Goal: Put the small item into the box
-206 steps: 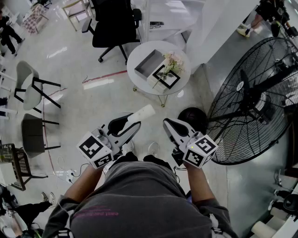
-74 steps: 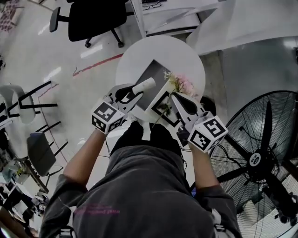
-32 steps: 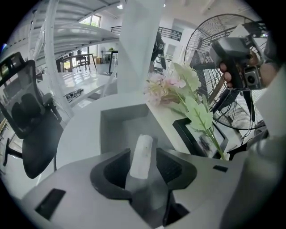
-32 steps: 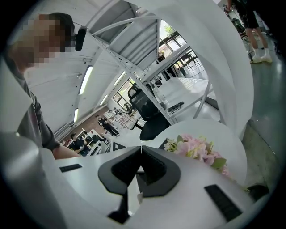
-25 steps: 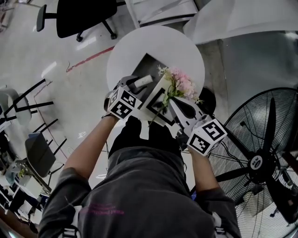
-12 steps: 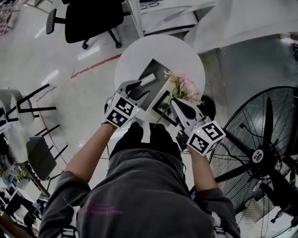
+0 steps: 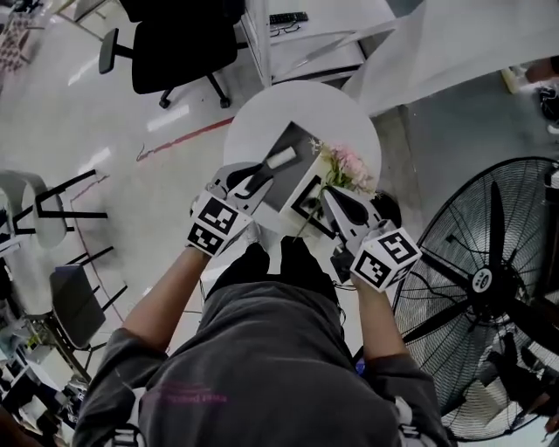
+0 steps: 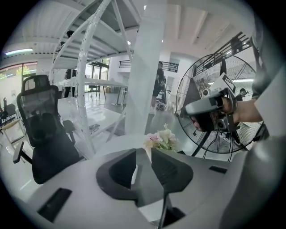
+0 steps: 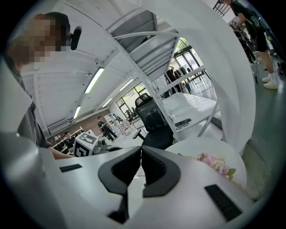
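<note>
A small white cylinder (image 7: 281, 159) lies in the open grey box (image 7: 293, 179) on the round white table (image 7: 341, 113). My left gripper (image 7: 262, 179) sits just behind the cylinder at the box's near edge. Its jaws are closing with only a narrow gap, and the pads press on nothing (image 8: 144, 152). My right gripper (image 7: 327, 194) hovers at the table's near right, beside the pink flowers (image 7: 348, 168). In the right gripper view its jaws meet at the tips with nothing in them (image 9: 140, 150).
A white card with a black square frame (image 7: 307, 202) lies beside the box, under the flowers. A large black floor fan (image 7: 489, 279) stands right of the table. A black office chair (image 7: 179, 44) and a white desk (image 7: 323, 26) stand behind it. Two more chairs (image 7: 35, 201) are at far left.
The left gripper has let go of the white cylinder and drawn back toward me; the cylinder stays in the box. The right gripper has hardly moved.
</note>
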Motion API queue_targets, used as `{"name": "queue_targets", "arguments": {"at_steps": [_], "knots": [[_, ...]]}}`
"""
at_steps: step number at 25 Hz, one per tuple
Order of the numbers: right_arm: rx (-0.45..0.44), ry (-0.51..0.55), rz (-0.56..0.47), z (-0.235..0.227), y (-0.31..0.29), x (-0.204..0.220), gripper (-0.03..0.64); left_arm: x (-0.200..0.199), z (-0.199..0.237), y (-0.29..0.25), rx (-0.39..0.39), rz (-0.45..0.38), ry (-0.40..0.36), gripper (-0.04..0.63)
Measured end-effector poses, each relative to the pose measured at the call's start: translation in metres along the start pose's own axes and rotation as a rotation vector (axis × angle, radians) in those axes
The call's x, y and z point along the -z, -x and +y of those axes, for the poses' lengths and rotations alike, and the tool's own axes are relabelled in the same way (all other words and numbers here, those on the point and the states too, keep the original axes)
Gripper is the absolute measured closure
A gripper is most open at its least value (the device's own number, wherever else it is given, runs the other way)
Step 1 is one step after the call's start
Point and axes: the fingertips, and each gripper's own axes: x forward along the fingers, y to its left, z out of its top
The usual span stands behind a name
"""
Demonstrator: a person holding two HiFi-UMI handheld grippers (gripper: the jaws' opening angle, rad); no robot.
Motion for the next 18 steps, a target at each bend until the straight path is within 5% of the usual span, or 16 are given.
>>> {"name": "queue_targets", "arguments": {"at_steps": [10, 18], "knots": [[-0.002, 0.055, -0.057, 0.034, 0.008, -0.015, 0.595, -0.045, -0.015, 0.06, 0.013, -0.165, -0.038, 0.549], [-0.006, 0.09, -0.082, 0.059, 0.013, -0.018, 0.594, -0.046, -0.027, 0.09, 0.05, -0.208, -0.049, 0.569]]}}
